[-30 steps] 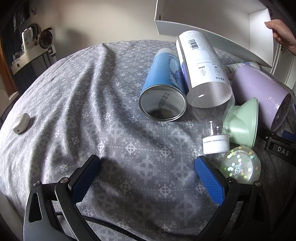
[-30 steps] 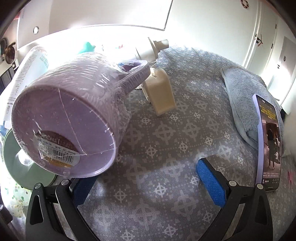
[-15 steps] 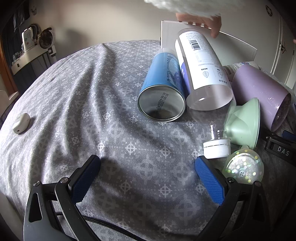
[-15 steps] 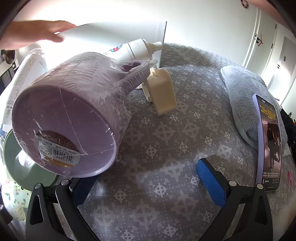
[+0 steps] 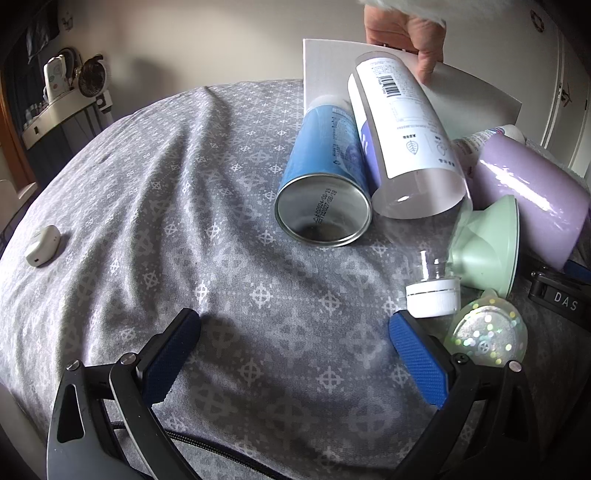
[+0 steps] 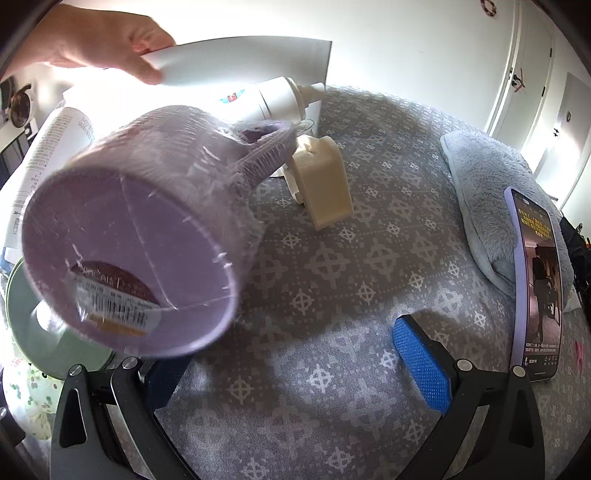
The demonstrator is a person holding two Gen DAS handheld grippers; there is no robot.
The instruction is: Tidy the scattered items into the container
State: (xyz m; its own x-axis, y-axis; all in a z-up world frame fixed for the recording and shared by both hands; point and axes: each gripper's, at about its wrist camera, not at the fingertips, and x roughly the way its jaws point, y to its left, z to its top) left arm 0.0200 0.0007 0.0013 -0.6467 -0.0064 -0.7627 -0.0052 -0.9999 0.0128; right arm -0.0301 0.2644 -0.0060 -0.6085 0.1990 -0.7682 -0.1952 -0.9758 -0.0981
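The white container (image 5: 461,96) stands at the far edge of the bed (image 5: 184,184), steadied by a bare hand (image 5: 406,33), probably so the heap touching it — blue can (image 5: 325,177), white bottle (image 5: 406,140), purple mug (image 6: 140,236), green funnel (image 5: 487,243) — can be loaded. The left hand-held gripper (image 5: 295,350) hovers open and empty over bare cover. Only the right view shows the open right hand-held gripper (image 6: 295,358) beside the mug, plus a cream block (image 6: 325,188) and phone (image 6: 535,280).
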